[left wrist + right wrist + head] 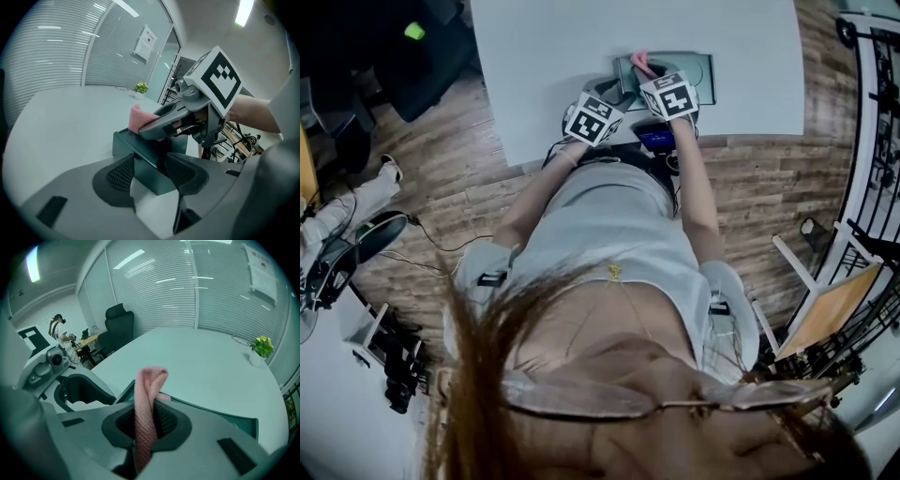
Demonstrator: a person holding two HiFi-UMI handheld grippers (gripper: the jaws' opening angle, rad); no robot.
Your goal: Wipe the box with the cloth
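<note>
Pink knit, that's the cloth [150, 380], and I've got it nipped tight in my right gripper [146, 426]. The pads are pressed together on its middle, with a folded loop standing up past the tips, so it's soft stuff out front to rub with, not plastic. Just beyond that loop is the box [225, 414], dark green and shallow, sitting on the white table [544, 56] near its front edge, right in front of me. My left gripper [150, 177] is clamped on the box's near corner, one pad on either face of the wall. That's my anchor, I reckon, so the box won't skate over the smooth top when I push. In the left gripper view the cloth sits at the top rim, touching it or just above; I can't tell which. The head view has both grippers crowded over the box's left half, the right one above it, the left one at its edge. My read: the wipe is only just starting. The next move wants the loop dragged along the rim with light pressure while the left clamp holds firm. Risk: it's a narrow pinch, and the cloth could tug out if it snags a corner.
</note>
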